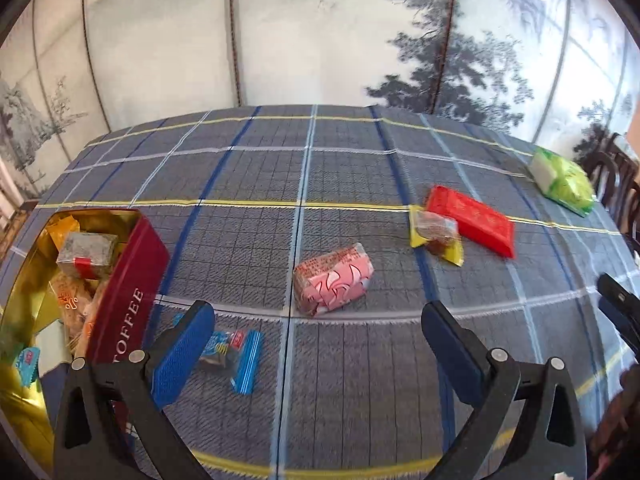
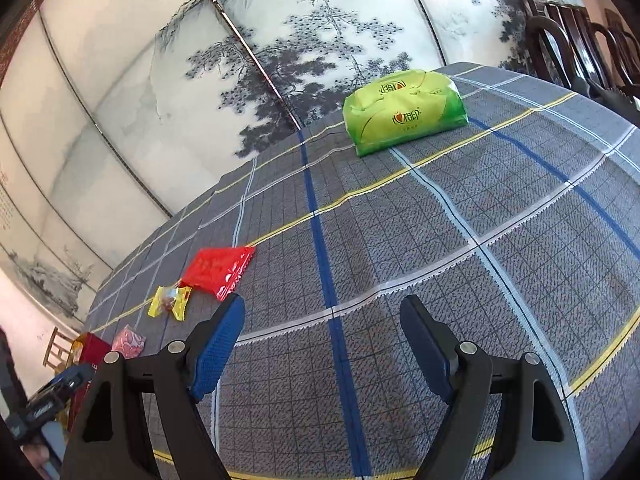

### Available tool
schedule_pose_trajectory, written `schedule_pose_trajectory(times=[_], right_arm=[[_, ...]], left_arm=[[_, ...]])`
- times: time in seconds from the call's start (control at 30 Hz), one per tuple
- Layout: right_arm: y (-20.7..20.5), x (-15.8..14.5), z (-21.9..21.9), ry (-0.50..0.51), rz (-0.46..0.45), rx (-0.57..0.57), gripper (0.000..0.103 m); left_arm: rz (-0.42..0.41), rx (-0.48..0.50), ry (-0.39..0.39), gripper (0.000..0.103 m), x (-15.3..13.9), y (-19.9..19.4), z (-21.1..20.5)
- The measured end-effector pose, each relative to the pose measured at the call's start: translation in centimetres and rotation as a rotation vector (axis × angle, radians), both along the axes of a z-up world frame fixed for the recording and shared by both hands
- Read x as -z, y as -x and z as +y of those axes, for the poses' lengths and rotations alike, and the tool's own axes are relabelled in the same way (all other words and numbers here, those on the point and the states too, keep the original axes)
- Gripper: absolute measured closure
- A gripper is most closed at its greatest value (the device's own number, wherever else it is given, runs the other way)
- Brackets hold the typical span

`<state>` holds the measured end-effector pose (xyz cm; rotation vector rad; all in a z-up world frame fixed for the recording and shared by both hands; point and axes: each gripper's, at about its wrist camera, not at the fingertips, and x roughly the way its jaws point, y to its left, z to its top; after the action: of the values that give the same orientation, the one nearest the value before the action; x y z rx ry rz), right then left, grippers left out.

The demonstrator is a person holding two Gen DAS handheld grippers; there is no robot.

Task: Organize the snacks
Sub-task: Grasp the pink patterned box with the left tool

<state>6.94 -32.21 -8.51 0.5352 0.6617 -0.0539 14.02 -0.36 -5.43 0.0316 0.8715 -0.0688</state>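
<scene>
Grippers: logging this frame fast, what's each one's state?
Left gripper: open, holding nothing.
Right gripper: open, holding nothing.

a folding screen (image 2: 280, 60) painted with ink pines and mountains stands behind the table (image 2: 500, 240), which bears a grey plaid cloth. dark wooden chairs (image 2: 580, 40) stand beside it in daylight.

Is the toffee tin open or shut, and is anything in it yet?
Open: the toffee tin has no lid on, and several wrapped snacks lie inside.
</scene>
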Motion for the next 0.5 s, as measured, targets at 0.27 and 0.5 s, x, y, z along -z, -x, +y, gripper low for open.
schedule_pose_trajectory(times=[0.27, 0.5], right_arm=[[0.1, 0.1, -0.1, -0.019, -0.016, -0.015, 0.022], [0.0, 0.2, -0.1, -0.036, -0.023, -0.022, 0.022]], left_arm=[[0.057, -0.070, -0.060, 0.056, 2.7, -3.5, -2.0], [-0.048, 0.010, -0.119, 0.059, -0.2, -1.4, -3.9]])
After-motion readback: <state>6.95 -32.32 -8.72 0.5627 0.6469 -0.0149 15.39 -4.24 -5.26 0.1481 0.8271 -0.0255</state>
